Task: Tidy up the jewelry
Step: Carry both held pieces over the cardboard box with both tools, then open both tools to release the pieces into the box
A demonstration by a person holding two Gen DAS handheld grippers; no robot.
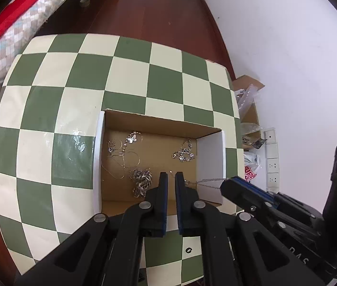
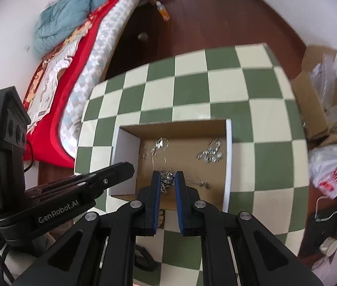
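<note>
An open cardboard box [image 1: 159, 121] [image 2: 175, 125] sits on the green and cream checked table and holds several silver pieces. These include a butterfly necklace [image 1: 132, 138], a flower cluster [image 1: 184, 154] [image 2: 210, 154] and a chunky chain heap [image 1: 141, 181]. My right gripper [image 1: 225, 182] [image 2: 167, 176] hovers at the box's right wall, shut on a thin silver chain [image 1: 207, 181]. This chain trails left to the box floor. My left gripper [image 1: 171, 177] [image 2: 130, 166] hangs over the box's near edge. Its fingers are almost together and I see nothing between them.
A bed with a red cover [image 2: 78, 54] runs along the left. Cardboard boxes and plastic bags [image 2: 330, 166] lie on the wooden floor to the right of the table, beside a white power strip [image 1: 272, 157]. A small orange bottle [image 2: 163, 9] stands on the floor further back.
</note>
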